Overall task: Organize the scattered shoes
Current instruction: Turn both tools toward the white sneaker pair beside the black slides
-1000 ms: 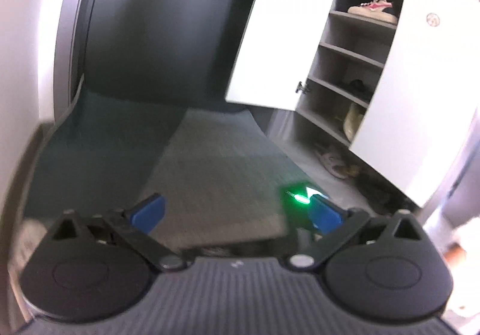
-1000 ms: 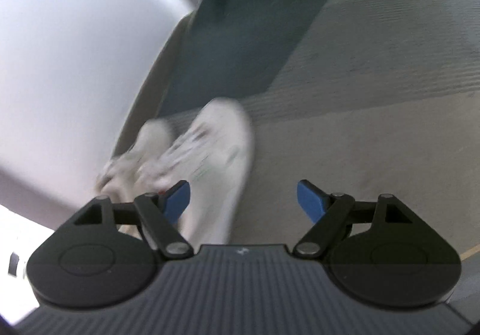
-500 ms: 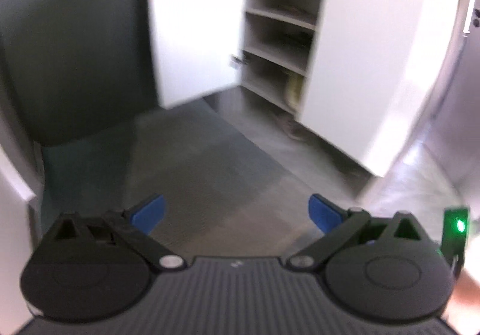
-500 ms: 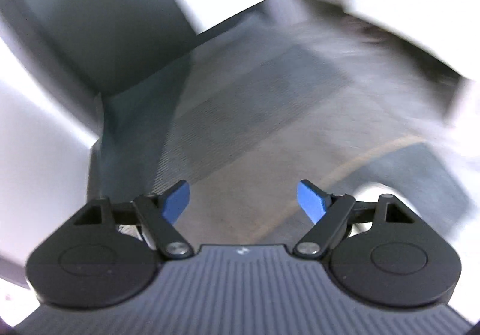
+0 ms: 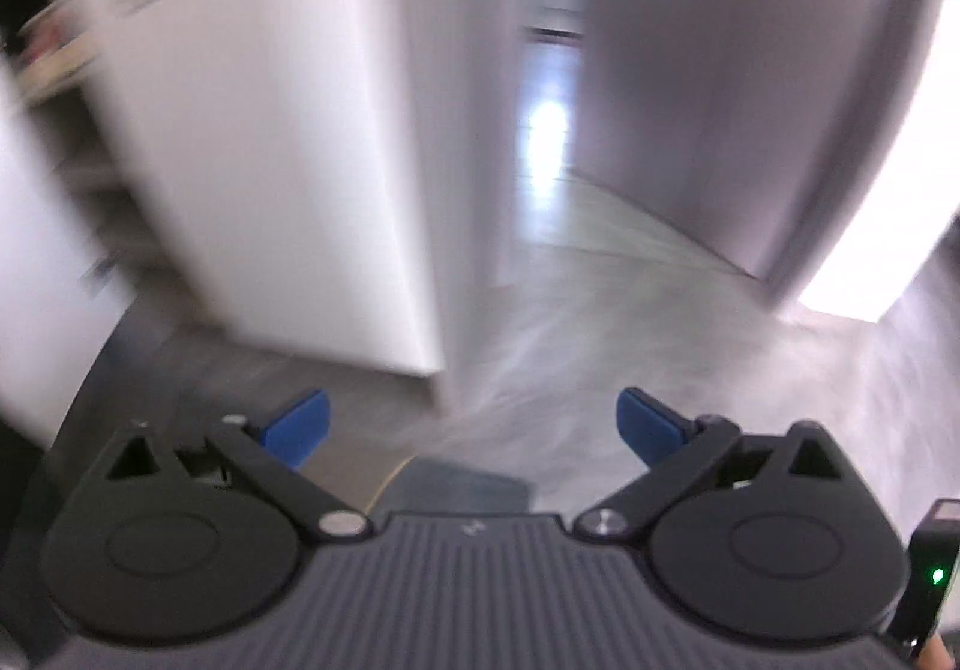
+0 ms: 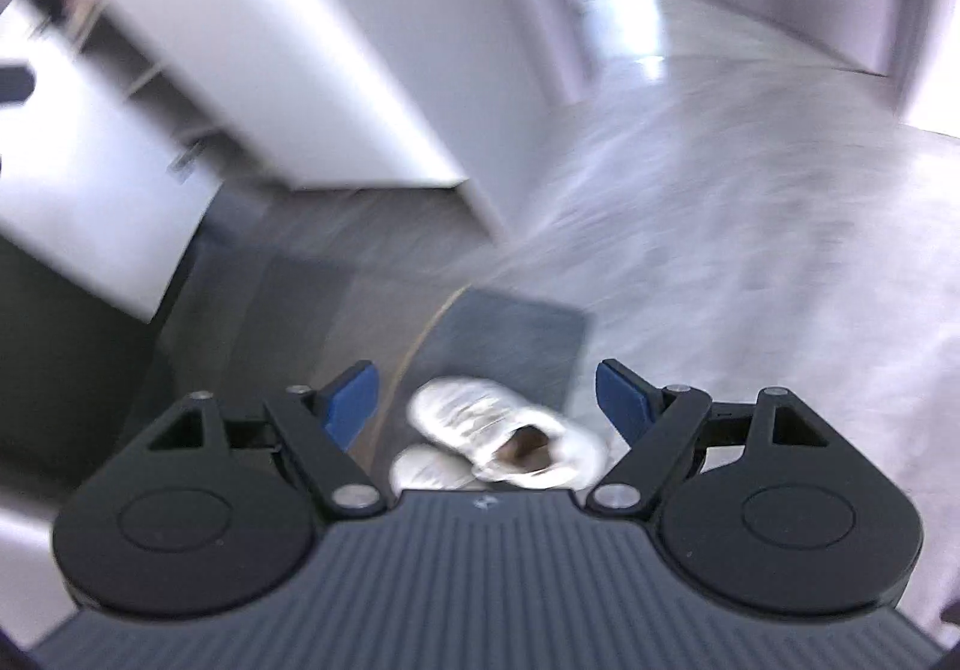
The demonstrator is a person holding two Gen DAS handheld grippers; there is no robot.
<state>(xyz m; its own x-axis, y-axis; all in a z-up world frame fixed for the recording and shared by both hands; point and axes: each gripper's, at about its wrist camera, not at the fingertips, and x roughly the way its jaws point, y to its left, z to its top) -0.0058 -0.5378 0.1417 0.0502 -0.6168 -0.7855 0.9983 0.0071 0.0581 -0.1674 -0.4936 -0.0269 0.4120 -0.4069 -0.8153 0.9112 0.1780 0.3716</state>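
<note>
A pair of white sneakers (image 6: 498,445) lies on the floor at the edge of a dark mat (image 6: 510,328), low in the right wrist view. My right gripper (image 6: 486,403) hangs well above them, open, with nothing between its blue pads. In the left wrist view my left gripper (image 5: 474,424) is open and empty too, pointing down at bare grey floor beside the white cabinet door (image 5: 270,129). The shoe cabinet's shelves (image 5: 48,45) show only as a blur at the far left. Both views are smeared by motion.
An open white cabinet door (image 6: 288,45) juts out over the floor at the upper left. A hallway (image 5: 552,129) with bright light runs away beyond it, between grey walls. Grey carpet and pale floor spread to the right.
Both views have swung right, away from the dark wall and the cabinet shelves towards the hallway, and have risen. The white sneakers have come back into the right view. Both grippers stay open.
</note>
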